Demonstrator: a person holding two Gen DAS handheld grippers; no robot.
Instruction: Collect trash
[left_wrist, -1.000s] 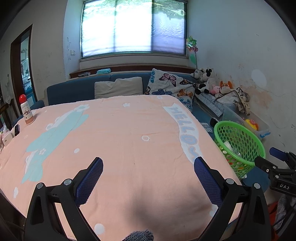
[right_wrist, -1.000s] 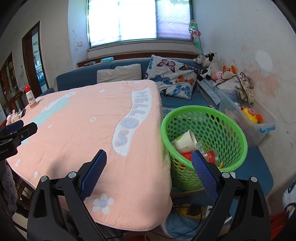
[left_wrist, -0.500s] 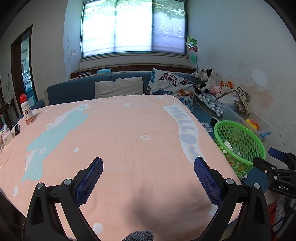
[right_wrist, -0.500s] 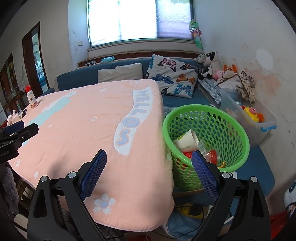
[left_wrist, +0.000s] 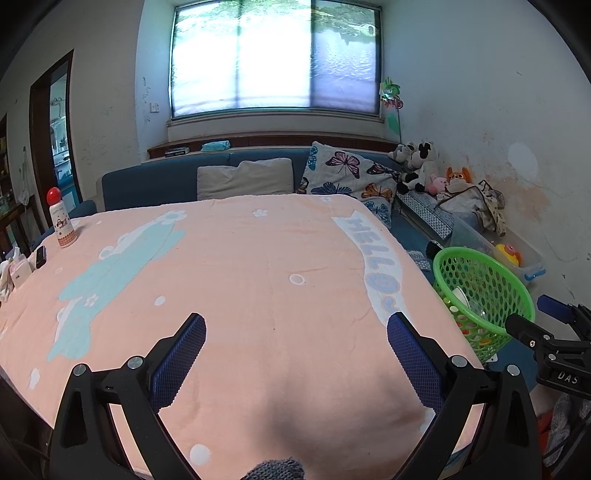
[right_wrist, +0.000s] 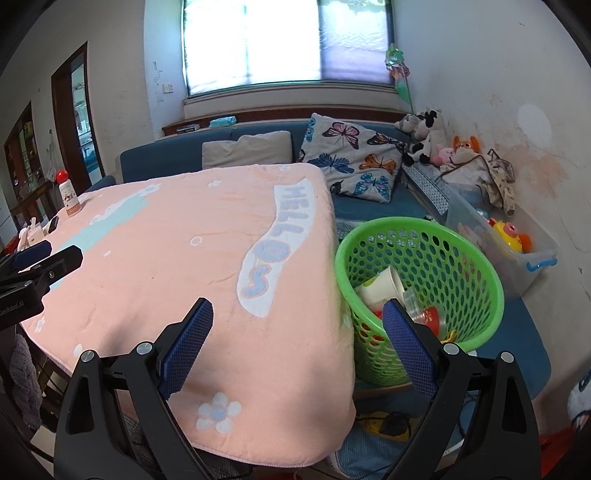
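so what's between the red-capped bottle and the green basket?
Only pink blanket between bottle and basket; no trash on it, left wrist view.

A lived-in home sitting room: blue sofa (left_wrist: 166, 181) with cushions (left_wrist: 245, 178), plush toys (left_wrist: 417, 166), blanket-covered table (left_wrist: 240, 277)

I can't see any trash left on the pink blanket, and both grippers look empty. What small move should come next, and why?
Probably pull both back and stop. The left gripper and right gripper are open and empty, the cups lie in the green plastic basket, and the pink blanket shows no loose trash.
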